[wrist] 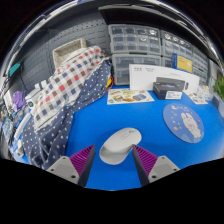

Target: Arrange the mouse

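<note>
1. The tool (116, 164) is spread, its purple pads (84, 160) pinching nothing.
2. A white mouse (121, 144) lies on the blue surface (150, 125) between the fingertips, with gaps either side.
3. Checked cloth (62, 92) lies nearby.

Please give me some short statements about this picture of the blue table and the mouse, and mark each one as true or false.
1. The white oval computer mouse lies on the blue table surface. True.
2. The gripper is shut on the mouse. False: its fingers are open, and the mouse rests on the table just ahead of them, partly between the tips.
3. A red, white and blue checked cloth lies to the left of the mouse. True.
4. The round transparent disc lies on top of the mouse. False: it lies apart, to the right of the mouse.
5. Grey plastic drawer cabinets stand beyond the table. True.
</note>
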Demonstrator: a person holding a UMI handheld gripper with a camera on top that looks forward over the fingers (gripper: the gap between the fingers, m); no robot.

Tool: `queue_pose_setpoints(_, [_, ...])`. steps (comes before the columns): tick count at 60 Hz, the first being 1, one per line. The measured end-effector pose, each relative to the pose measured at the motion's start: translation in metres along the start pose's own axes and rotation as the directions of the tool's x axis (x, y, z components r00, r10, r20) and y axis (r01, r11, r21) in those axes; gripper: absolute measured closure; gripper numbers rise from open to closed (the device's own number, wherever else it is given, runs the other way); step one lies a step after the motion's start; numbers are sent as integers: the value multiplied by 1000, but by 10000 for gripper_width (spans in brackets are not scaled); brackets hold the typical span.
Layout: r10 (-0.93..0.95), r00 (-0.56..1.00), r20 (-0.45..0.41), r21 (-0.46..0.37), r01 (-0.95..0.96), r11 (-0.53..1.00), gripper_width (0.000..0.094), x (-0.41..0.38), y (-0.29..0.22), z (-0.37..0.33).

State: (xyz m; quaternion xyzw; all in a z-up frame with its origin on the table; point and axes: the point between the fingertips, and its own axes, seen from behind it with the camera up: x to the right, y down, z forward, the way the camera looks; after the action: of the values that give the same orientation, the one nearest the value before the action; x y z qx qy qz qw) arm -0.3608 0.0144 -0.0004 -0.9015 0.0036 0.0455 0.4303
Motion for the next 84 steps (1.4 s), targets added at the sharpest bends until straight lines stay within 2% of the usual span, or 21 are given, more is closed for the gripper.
queue_pose_setpoints(17, [-51,999,19,-28,52,998,186,-24,-34,56])
queue_pose_setpoints(23, [-54,997,46,-40,56,998,214,-34,-40,65])
queue_pose_setpoints(29, [-70,997,29,-61,71,996,285,-30,-39,73])
queue_pose_setpoints(30, [-77,997,26,-66,79,995,343,-30,-39,74])
queue_pose_setpoints(32, [-95,995,9,-73,96,993,377,-26,-39,75])
queue_pose_setpoints(33, [-105,994,8,-79,105,991,431,-25,-38,76])
queue_pose_setpoints(39, [-108,994,12,-86,108,990,452,-25,-38,76])
queue_pose_setpoints(47, [-104,994,21,-101,106,989,568,-24,-37,75])
queue_pose_setpoints(48, [-104,994,23,-108,106,988,553,-24,-36,75])
queue_pose_setpoints(49, [-107,994,27,-110,110,988,606,-24,-37,75])
queue_pose_setpoints(56, [-115,990,80,-148,126,981,609,-26,-42,70])
queue_pose_setpoints(59, [-138,984,113,-123,151,981,608,-27,-61,60])
queue_pose_setpoints(65, [-225,963,148,-2,228,974,609,-16,-128,24])
queue_pose_setpoints(75, [-245,964,103,216,219,952,606,47,-240,-40])
queue_pose_setpoints(84, [-203,978,50,292,180,939,607,139,-284,-73])
